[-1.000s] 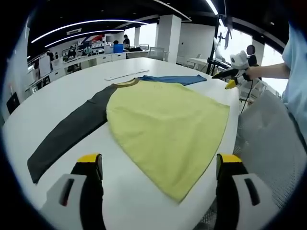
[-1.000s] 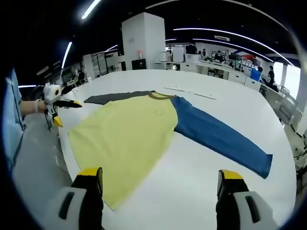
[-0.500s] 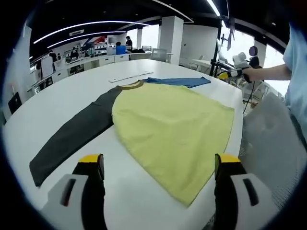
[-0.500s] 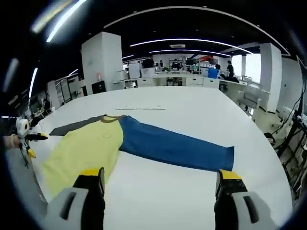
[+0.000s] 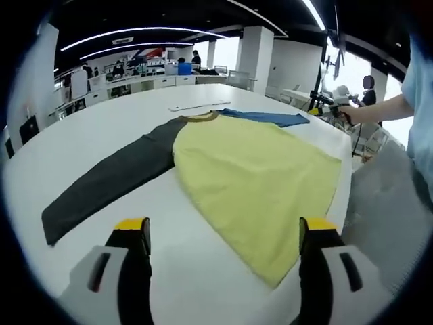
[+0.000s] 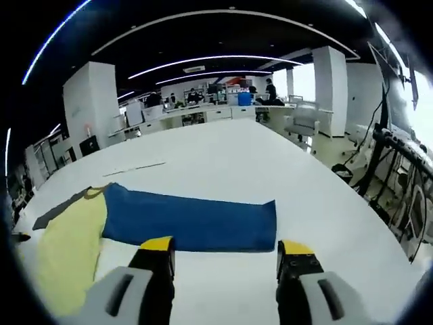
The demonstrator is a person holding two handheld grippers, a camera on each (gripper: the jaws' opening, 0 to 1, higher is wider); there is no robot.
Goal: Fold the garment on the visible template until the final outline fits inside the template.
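Blue sleeve (image 6: 193, 227) flat on white table (image 6: 223, 162), beyond open-jawed tool (image 6: 225, 255).

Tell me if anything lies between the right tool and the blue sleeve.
Nothing visible does. In the right gripper view, the right tool hangs open just short of the blue sleeve, with only bare white table around it.
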